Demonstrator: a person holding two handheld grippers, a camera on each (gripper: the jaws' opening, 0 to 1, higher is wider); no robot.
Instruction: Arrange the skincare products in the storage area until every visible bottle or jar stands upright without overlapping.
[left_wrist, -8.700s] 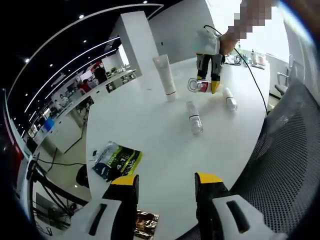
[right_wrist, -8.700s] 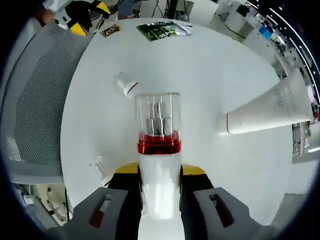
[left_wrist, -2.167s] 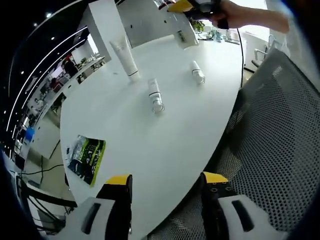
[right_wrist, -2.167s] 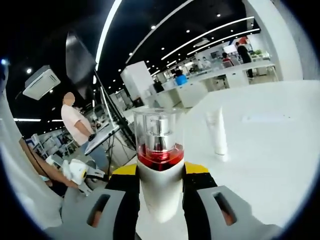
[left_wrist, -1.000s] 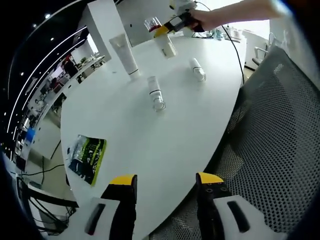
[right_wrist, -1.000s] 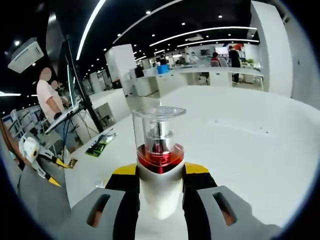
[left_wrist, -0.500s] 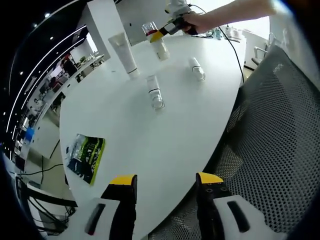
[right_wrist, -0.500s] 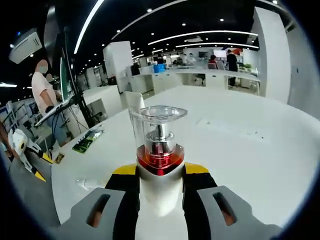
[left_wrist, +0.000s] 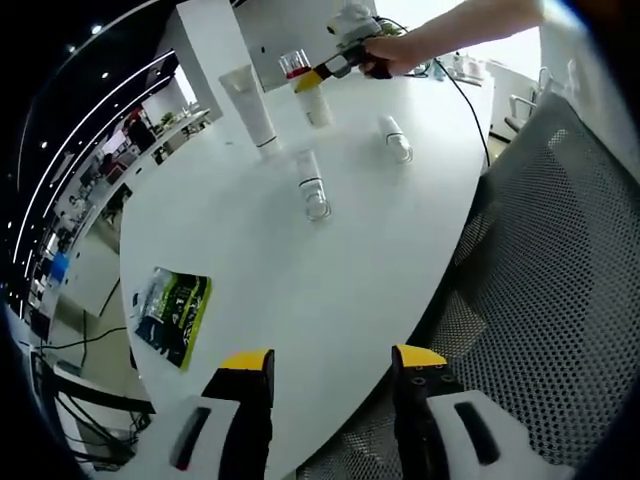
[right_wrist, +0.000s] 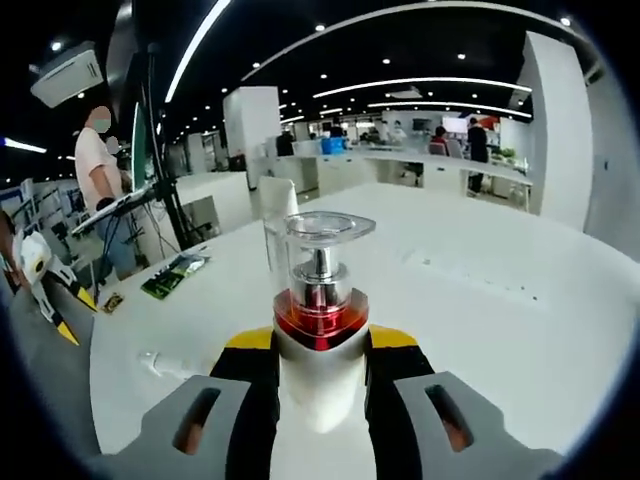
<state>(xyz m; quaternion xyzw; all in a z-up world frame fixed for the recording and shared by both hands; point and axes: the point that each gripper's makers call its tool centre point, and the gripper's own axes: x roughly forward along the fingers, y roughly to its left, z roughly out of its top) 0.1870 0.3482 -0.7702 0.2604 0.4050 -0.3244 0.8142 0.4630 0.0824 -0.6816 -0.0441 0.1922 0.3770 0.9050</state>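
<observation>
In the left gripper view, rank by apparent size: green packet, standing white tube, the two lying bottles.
1. Green packet, though nearest the camera.
2. Standing white tube.
3. Two lying bottles: alike; the nearer looks slightly bigger, so unranked.

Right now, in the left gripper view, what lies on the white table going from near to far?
Green packet → lying clear bottle → lying small white bottle → upright white tube → red-collared pump bottle, held by the right gripper.
</observation>
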